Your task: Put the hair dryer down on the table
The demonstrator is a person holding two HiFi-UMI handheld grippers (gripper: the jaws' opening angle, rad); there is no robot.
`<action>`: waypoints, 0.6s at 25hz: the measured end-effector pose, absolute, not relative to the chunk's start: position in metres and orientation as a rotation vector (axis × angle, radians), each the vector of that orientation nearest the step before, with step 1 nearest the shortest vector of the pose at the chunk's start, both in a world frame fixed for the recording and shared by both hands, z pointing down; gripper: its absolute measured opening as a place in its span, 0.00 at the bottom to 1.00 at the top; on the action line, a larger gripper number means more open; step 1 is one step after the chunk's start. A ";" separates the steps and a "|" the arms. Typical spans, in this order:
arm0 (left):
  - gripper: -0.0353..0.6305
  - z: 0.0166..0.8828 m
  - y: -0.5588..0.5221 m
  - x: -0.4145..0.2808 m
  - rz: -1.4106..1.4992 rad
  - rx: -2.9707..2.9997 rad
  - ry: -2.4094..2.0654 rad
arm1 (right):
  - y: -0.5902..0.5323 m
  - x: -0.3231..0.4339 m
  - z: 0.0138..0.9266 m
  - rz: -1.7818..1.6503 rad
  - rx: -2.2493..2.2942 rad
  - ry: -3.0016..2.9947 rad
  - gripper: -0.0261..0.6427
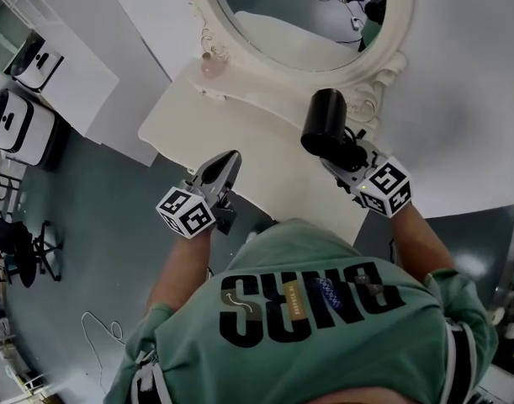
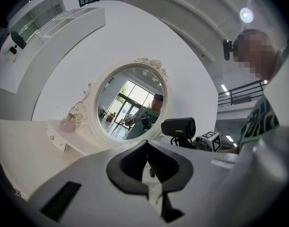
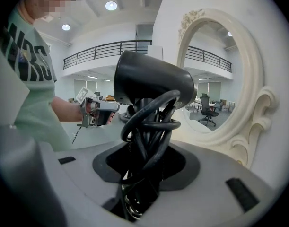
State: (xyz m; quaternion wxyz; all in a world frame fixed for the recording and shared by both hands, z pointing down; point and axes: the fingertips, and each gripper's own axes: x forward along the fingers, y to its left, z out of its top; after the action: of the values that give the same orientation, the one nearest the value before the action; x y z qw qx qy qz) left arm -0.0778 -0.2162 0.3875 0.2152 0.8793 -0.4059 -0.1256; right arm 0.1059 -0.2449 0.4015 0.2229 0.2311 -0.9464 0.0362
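Note:
The black hair dryer (image 1: 324,123) hangs above the right part of the cream dressing table (image 1: 240,133), barrel up, close to the mirror's frame. My right gripper (image 1: 345,151) is shut on its handle, which has the black cord wound round it (image 3: 151,126). In the right gripper view the barrel (image 3: 151,82) fills the middle, above the jaws. My left gripper (image 1: 227,162) is shut and holds nothing, over the table's front edge to the left of the dryer. From the left gripper view the dryer (image 2: 178,126) shows to the right, beyond the closed jaws (image 2: 146,148).
An oval mirror (image 1: 299,15) in an ornate cream frame stands at the back of the table. A small pink round thing (image 1: 210,66) sits on the ledge at its left. White machines (image 1: 21,124) and a black stool (image 1: 29,251) are on the floor at the left.

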 end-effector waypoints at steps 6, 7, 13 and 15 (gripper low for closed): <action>0.05 0.405 -0.218 -0.107 -0.306 2.443 -1.163 | -0.269 0.049 0.425 0.104 0.540 -2.510 0.26; 0.05 0.410 -0.219 -0.112 -0.301 2.438 -1.170 | -0.275 0.039 0.432 0.104 0.526 -2.492 0.26; 0.05 0.449 -0.230 -0.144 -0.275 2.386 -1.207 | -0.310 -0.016 0.484 0.099 0.428 -2.380 0.26; 0.05 0.463 -0.233 -0.154 -0.268 2.366 -1.216 | -0.318 -0.031 0.506 0.100 0.401 -2.338 0.26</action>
State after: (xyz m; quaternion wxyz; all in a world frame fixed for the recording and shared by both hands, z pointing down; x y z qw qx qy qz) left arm -0.1537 -0.2327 0.4628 0.2317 0.8608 -0.4425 -0.0976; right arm -0.0306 -0.3178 0.5055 0.3744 0.1564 -0.9132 0.0389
